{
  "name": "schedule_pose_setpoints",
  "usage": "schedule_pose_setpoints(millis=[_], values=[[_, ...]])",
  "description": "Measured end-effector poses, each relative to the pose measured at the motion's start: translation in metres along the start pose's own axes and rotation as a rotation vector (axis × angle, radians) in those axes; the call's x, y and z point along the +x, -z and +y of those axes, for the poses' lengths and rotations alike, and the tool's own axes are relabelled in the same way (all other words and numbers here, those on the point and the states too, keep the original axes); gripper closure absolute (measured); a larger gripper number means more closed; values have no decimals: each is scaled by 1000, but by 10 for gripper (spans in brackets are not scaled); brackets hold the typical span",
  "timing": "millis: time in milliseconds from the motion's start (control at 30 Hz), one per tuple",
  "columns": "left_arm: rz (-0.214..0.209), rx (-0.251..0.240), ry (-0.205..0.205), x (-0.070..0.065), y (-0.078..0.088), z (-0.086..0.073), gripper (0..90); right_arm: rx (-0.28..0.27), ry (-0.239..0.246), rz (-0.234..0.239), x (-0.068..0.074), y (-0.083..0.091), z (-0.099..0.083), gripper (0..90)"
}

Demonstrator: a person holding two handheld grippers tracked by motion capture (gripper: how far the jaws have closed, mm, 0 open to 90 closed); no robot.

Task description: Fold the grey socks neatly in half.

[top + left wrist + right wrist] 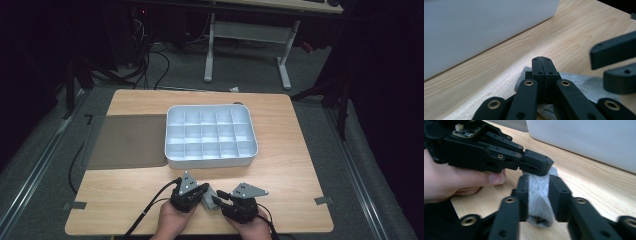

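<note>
A small piece of grey cloth lies near the table's front edge, between the two grippers. In the right gripper view the cloth is a loose roll that fills the gap of my right gripper and touches both pads. My left gripper is shut, jaw against jaw, and its tip rests over the cloth. Its tip meets the top end of the roll. In the high view the left gripper and right gripper point at each other, almost touching.
A white compartment tray stands just beyond the grippers, and its wall is close ahead of the left jaws. A dark mat lies left of the tray. Bare wood stretches to the right of the hands.
</note>
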State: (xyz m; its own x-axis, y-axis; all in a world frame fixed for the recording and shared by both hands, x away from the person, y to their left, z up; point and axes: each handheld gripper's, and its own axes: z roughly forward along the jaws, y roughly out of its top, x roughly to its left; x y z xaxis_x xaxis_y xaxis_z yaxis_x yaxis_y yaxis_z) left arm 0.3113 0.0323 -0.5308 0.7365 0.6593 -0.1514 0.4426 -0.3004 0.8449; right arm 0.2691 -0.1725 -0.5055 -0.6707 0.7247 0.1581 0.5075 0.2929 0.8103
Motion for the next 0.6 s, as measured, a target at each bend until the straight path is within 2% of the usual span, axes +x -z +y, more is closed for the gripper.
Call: schedule_pose_setpoints(millis=[67,100,200,300,500,600], values=[[2,-1,0,0,0,0,900,21,-4,1,-1,-5,3,619],[2,-1,0,0,0,0,900,21,-4,1,-1,-5,3,619],[2,-4,2,0,0,0,900,66,-46,-1,-6,-14,3,518],[1,-6,2,0,0,0,900,102,-100,18,-13,-22,-2,461],[-8,-17,11,1,1,-1,898,120,-138,41,-17,-27,-4,466],[-31,-22,19,2,3,0,851,117,-137,48,-17,-27,-4,499]])
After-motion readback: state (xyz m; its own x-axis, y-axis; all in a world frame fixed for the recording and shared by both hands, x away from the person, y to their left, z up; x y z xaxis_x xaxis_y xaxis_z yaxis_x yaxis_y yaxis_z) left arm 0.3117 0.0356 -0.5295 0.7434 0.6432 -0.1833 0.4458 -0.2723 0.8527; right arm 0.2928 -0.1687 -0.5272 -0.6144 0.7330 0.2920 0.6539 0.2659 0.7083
